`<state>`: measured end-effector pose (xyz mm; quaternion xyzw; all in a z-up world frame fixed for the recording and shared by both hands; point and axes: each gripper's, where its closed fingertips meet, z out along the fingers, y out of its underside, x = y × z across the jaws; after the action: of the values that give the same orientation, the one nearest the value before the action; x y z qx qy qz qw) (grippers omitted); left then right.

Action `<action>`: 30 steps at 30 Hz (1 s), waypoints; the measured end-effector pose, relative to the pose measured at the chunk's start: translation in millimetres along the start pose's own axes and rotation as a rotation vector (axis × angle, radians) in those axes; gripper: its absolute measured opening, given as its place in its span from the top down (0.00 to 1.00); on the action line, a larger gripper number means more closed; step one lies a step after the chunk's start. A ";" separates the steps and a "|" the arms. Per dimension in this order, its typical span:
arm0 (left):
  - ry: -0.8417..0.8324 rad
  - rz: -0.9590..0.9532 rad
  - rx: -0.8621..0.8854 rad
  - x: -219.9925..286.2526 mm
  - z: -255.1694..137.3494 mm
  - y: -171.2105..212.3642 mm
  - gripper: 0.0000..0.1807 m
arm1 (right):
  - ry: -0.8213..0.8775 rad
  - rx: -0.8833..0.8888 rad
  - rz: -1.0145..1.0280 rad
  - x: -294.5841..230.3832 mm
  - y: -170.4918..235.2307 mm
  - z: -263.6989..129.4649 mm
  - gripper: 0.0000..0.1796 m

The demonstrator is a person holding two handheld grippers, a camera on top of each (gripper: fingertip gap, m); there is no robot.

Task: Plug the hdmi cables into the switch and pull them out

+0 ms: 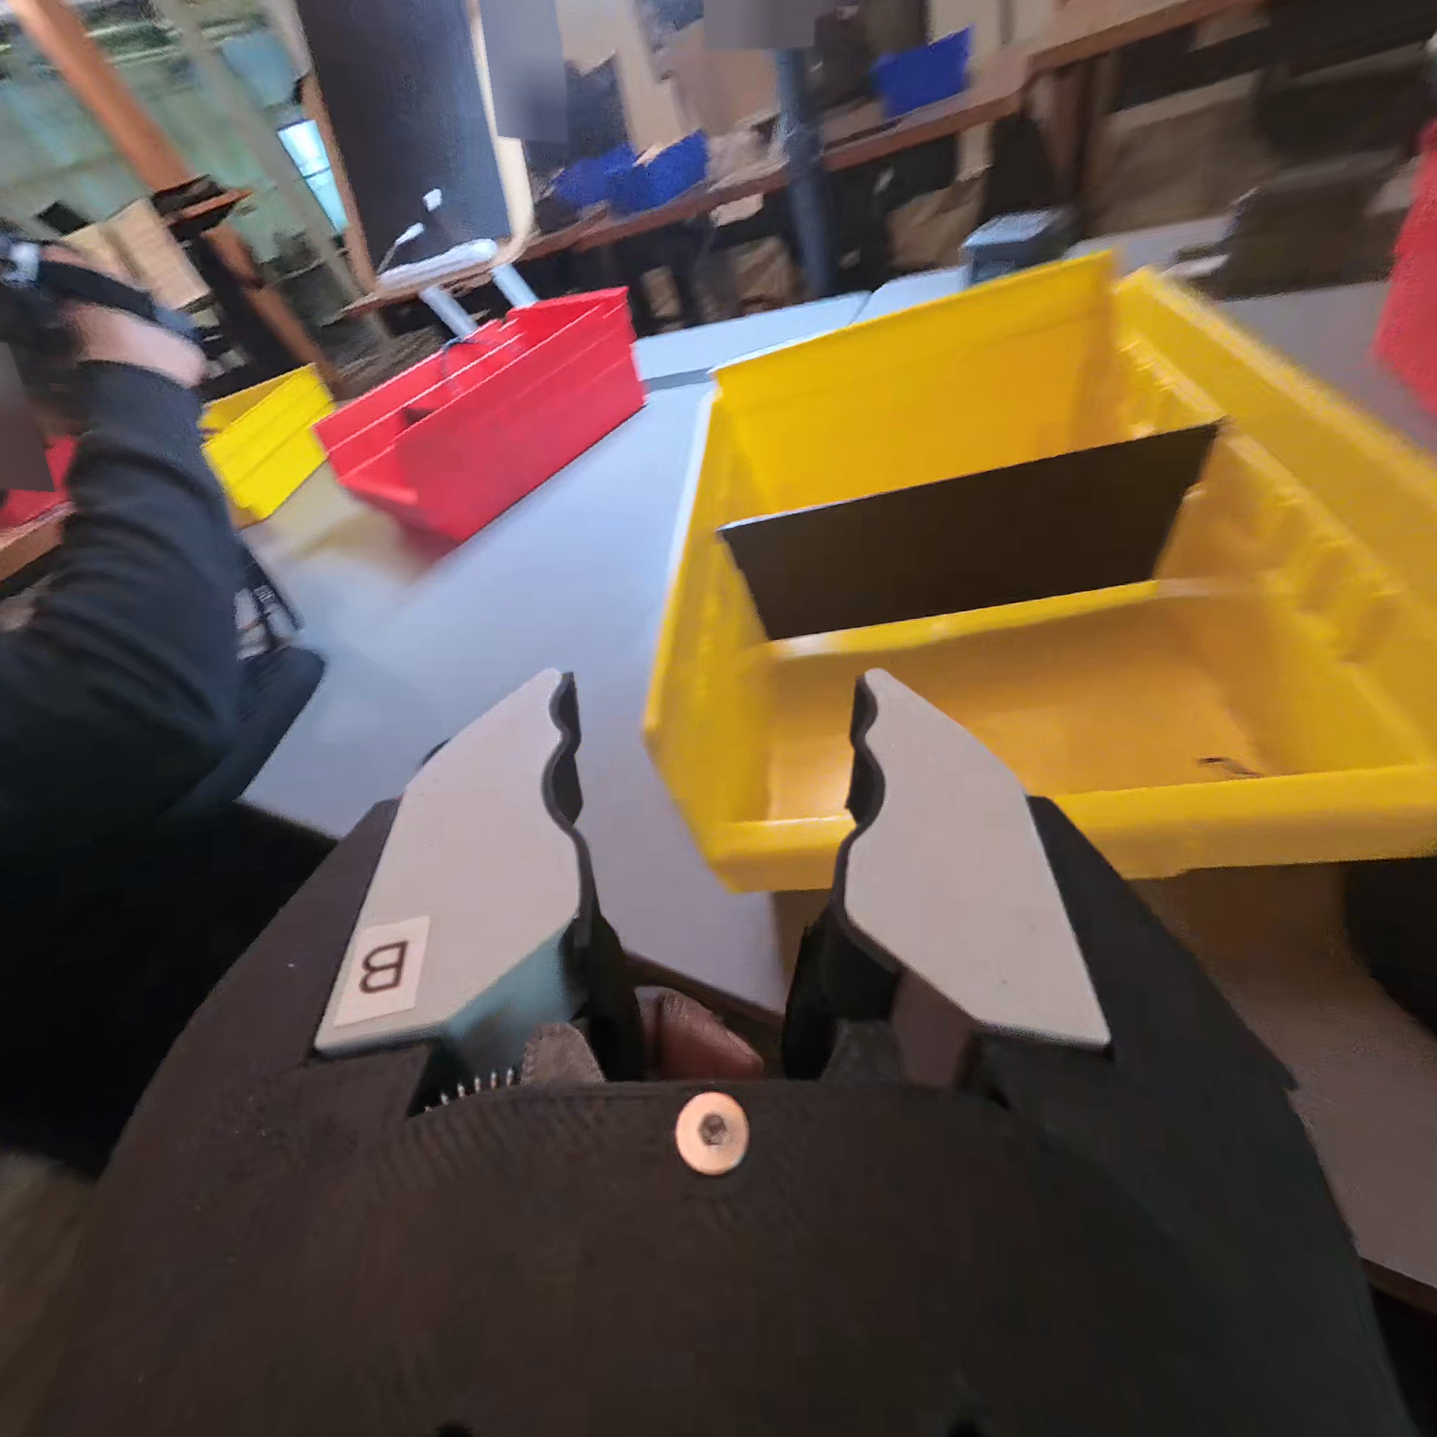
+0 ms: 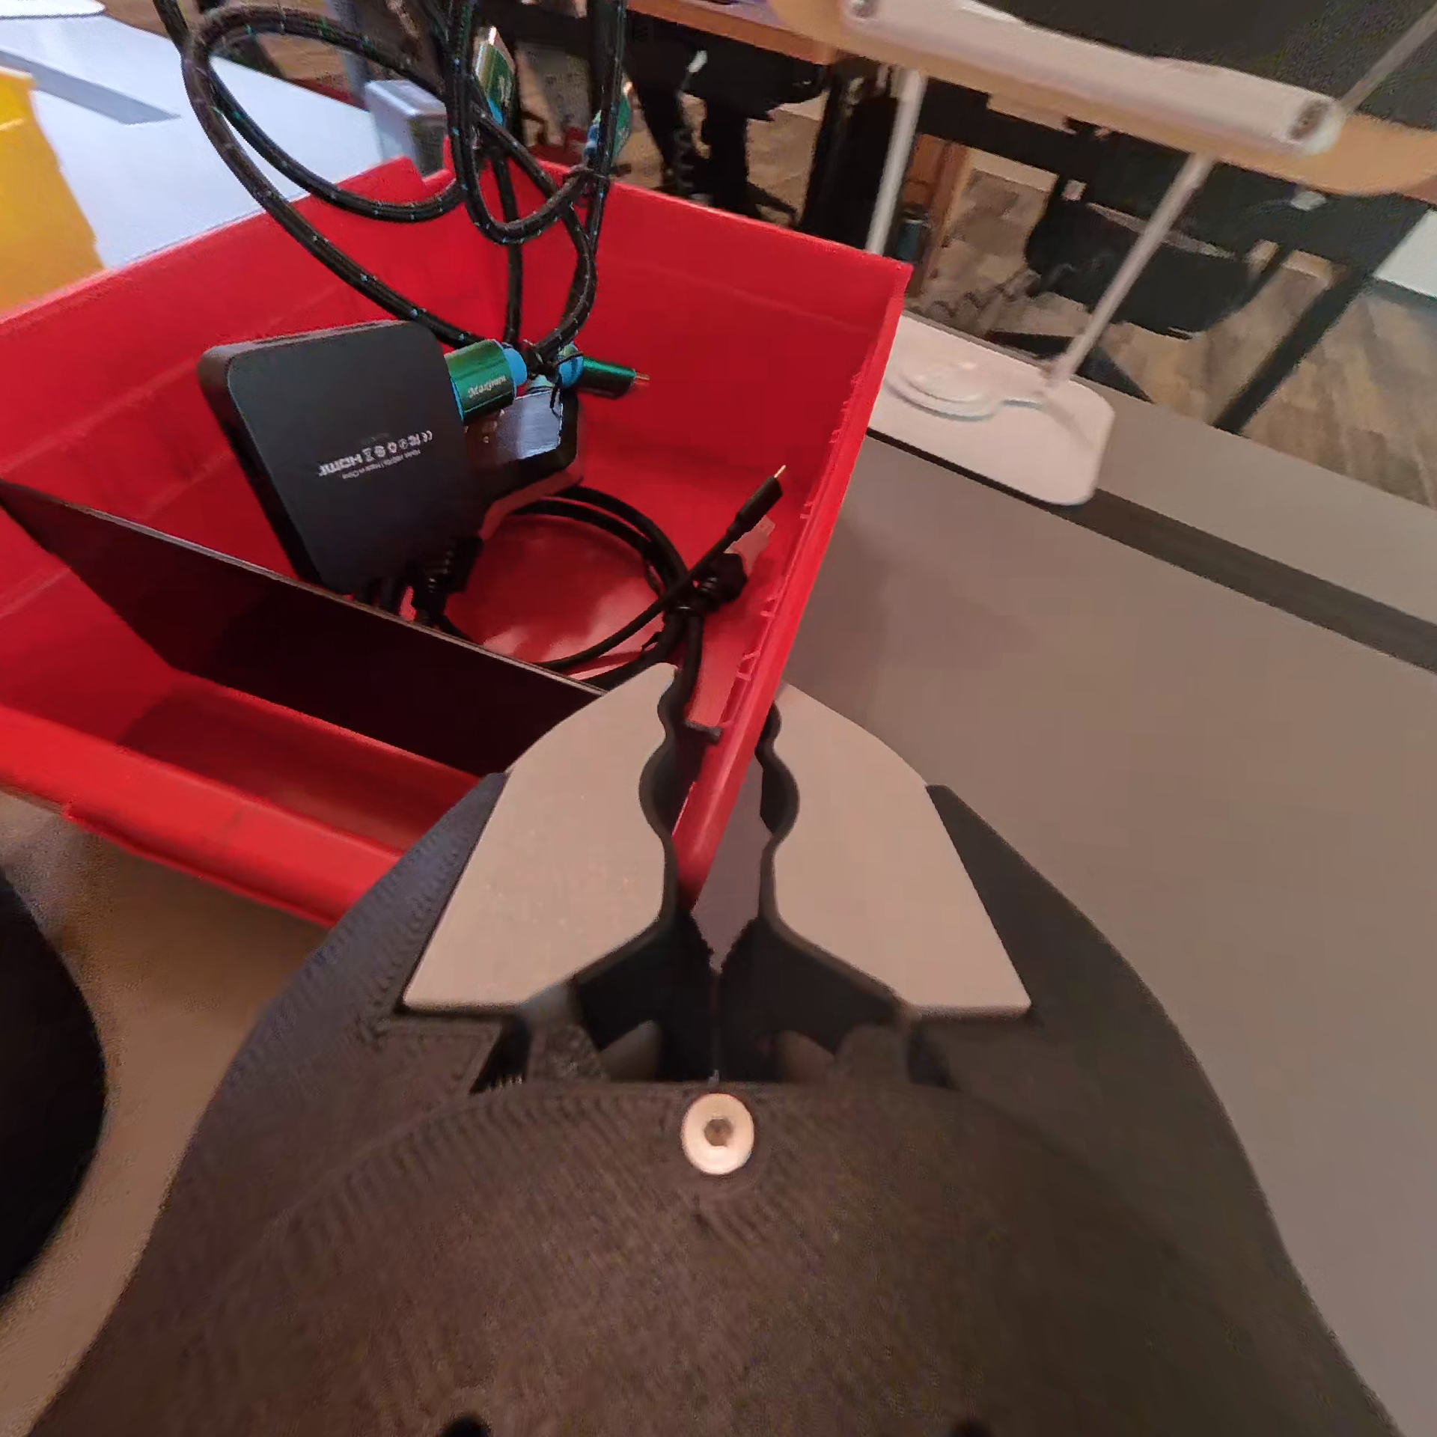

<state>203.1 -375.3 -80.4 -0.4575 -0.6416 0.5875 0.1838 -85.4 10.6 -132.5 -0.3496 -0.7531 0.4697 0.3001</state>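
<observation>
the right gripper (image 2: 719, 704) hovers over the near right wall of the red bin (image 2: 777, 326), its jaws narrowed to a small gap and holding nothing. ahead of it, in the bin's far compartment behind a black divider (image 2: 311, 630), the black switch (image 2: 350, 443) lies tilted with braided hdmi cables (image 2: 505, 225) looping up from green plugs (image 2: 482, 377). the left gripper (image 1: 711, 715) is spread wide and empty at the near corner of a yellow bin (image 1: 1089, 832) on the grey counter (image 1: 544, 575).

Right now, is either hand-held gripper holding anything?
No. The left hand-held gripper is open near a yellow bin; the right hand-held gripper straddles the red bin's wall ungripped.
</observation>
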 end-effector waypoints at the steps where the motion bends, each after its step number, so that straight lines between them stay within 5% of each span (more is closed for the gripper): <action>1: -0.049 0.028 -0.032 -6.8 1.2 5.5 0.63 | -0.025 -0.007 -0.015 -10.0 -4.6 7.5 0.90; 14: -0.055 0.034 -0.131 -4.4 17.6 27.4 0.63 | -0.223 0.016 -0.070 -105.2 -51.0 86.1 0.90; 17: -0.051 0.030 -0.134 -4.3 19.7 29.7 0.63 | -0.250 0.061 -0.066 -109.5 -55.8 87.0 0.82; 18: -0.048 0.024 -0.131 -4.1 20.5 29.9 0.63 | -0.251 0.103 -0.064 -109.5 -58.6 84.7 0.71; 24: -0.034 0.017 -0.127 -3.5 25.8 35.6 0.63 | -0.089 0.577 -0.169 -106.5 -119.1 19.4 0.48; 30: -0.044 -0.002 -0.086 -5.3 31.6 37.2 0.62 | -0.525 0.738 -0.051 -212.5 -133.9 -60.3 0.44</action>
<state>195.1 -402.1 -120.8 -0.4512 -0.6707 0.5692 0.1504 51.2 -173.3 -13.1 -0.0696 -0.5942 0.7720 0.2149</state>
